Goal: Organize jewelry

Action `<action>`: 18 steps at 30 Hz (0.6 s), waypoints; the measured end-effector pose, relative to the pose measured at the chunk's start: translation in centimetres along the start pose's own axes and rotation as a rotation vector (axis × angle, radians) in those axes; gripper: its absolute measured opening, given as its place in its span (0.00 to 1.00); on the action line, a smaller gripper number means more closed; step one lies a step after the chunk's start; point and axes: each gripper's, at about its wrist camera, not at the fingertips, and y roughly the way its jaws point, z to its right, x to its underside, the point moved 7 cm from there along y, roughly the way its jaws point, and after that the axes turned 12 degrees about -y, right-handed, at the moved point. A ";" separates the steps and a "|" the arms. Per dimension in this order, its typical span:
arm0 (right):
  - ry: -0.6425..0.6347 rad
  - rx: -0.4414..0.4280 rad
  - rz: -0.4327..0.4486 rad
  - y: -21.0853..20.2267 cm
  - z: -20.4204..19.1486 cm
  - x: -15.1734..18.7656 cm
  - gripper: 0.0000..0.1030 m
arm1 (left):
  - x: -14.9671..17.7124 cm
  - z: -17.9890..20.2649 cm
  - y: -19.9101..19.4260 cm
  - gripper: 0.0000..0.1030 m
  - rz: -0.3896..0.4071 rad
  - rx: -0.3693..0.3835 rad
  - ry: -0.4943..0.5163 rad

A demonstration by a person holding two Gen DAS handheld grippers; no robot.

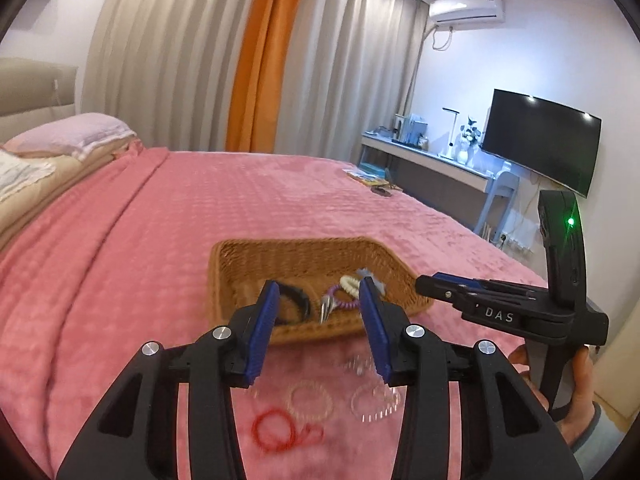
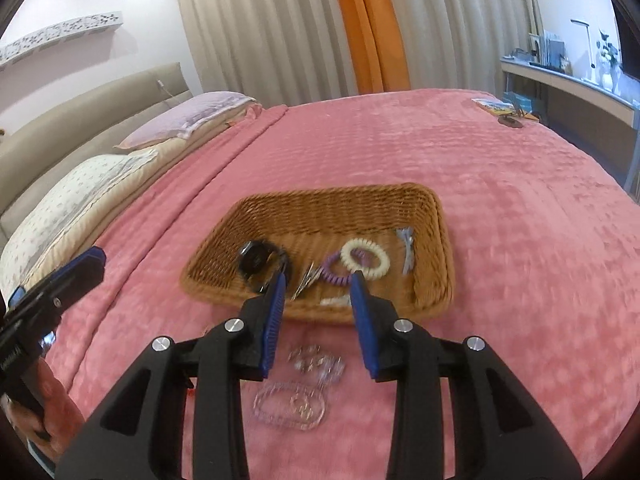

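A shallow rectangular woven wicker tray rests on a pink quilted bedspread. Inside the tray, along its near side, lie a black bangle with a round face, a small silver metal clip, a purple spiral hair tie overlapped by a cream spiral hair tie, and a pale blue hair clip toward the right wall. On the bedspread just in front of the tray lie the loose pieces: a red cord bracelet, a pale pink beaded bracelet, a clear beaded bracelet and a small heap of clear crystal jewelry. The left gripper, black with blue pads, hovers above these loose pieces with its jaws spread apart and nothing between them. The right gripper, of the same build, hangs over the clear pieces, likewise released and empty; in the left wrist view it appears at the right, beside the tray. Motion blur softens the near items. Pillows lie at the head of the bed, and grey and orange curtains hang behind.
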 end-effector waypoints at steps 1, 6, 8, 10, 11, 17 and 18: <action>-0.005 -0.002 -0.002 -0.2 -0.4 0.6 0.30 | 0.6 -0.4 -0.4 0.39 -0.006 -0.006 -0.008; 0.009 -0.019 -0.028 0.5 -1.1 3.8 0.30 | 3.7 -3.3 -0.5 0.39 -0.063 -0.048 -0.071; 0.036 0.001 -0.046 1.5 -0.6 5.4 0.30 | 4.6 -4.6 0.1 0.39 -0.086 -0.061 -0.096; 0.050 0.005 -0.082 2.8 -0.2 6.6 0.30 | 5.7 -6.0 1.0 0.39 -0.122 -0.068 -0.126; 0.057 0.000 -0.121 3.7 -0.1 7.4 0.30 | 6.2 -6.7 1.7 0.39 -0.150 -0.075 -0.148; 0.040 -0.033 -0.175 4.4 -0.6 8.7 0.30 | 8.9 -9.8 4.3 0.38 -0.282 -0.153 -0.228; 0.034 -0.029 -0.188 4.6 -0.6 8.9 0.30 | 8.9 -9.9 4.2 0.38 -0.284 -0.148 -0.231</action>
